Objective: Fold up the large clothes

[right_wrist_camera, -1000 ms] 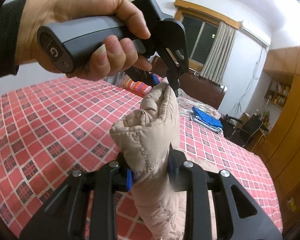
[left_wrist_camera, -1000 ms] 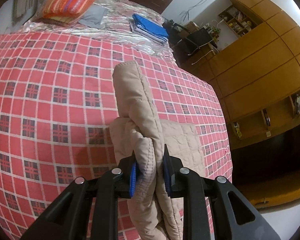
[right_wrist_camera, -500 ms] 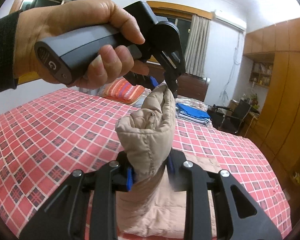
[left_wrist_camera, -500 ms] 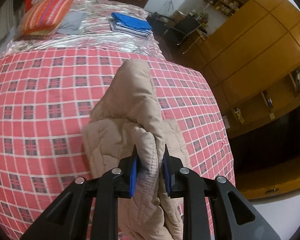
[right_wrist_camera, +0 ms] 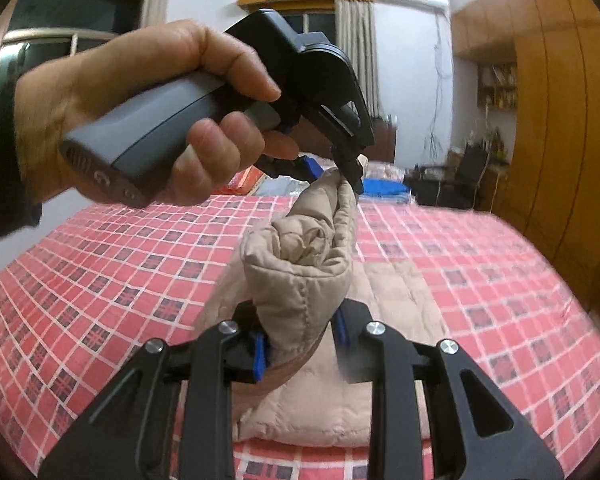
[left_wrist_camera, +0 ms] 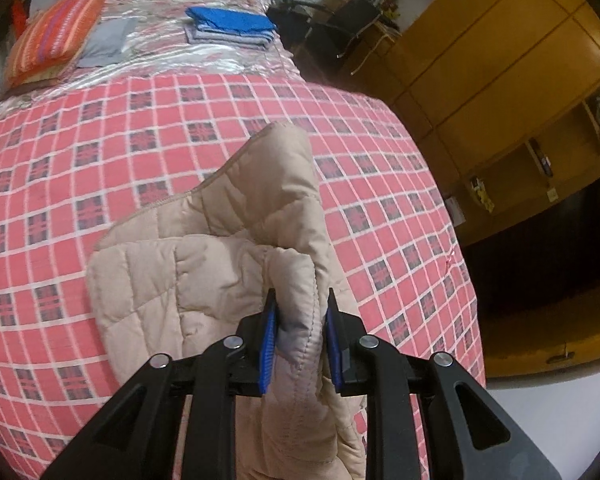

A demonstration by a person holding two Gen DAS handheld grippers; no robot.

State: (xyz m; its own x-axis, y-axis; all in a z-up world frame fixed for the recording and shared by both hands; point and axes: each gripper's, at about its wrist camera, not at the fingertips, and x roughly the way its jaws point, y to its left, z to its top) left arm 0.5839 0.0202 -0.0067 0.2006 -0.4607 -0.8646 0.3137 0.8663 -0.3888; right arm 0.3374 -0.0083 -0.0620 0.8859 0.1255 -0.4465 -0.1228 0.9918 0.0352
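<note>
A beige quilted jacket (left_wrist_camera: 204, 264) lies partly spread on the red checked bed (left_wrist_camera: 80, 152). My left gripper (left_wrist_camera: 300, 336) is shut on a bunched edge of it, held above the bed. In the right wrist view my right gripper (right_wrist_camera: 300, 340) is shut on another thick fold of the jacket (right_wrist_camera: 304, 264). The left gripper (right_wrist_camera: 336, 176), held by a hand (right_wrist_camera: 148, 112), pinches the same raised ridge of cloth farther ahead. The jacket's lower part (right_wrist_camera: 364, 392) rests flat on the bedcover.
An orange striped pillow (left_wrist_camera: 56, 36) and a folded blue and white stack (left_wrist_camera: 232, 26) lie at the bed's far end. Wooden wardrobes (left_wrist_camera: 500, 64) stand to the right, a dark chair (left_wrist_camera: 340, 28) beyond the bed. Curtained windows (right_wrist_camera: 340, 36) line the far wall.
Both grippers have come down toward the bed with the jacket. More of the jacket now lies spread on the cover, and the raised fold is shorter.
</note>
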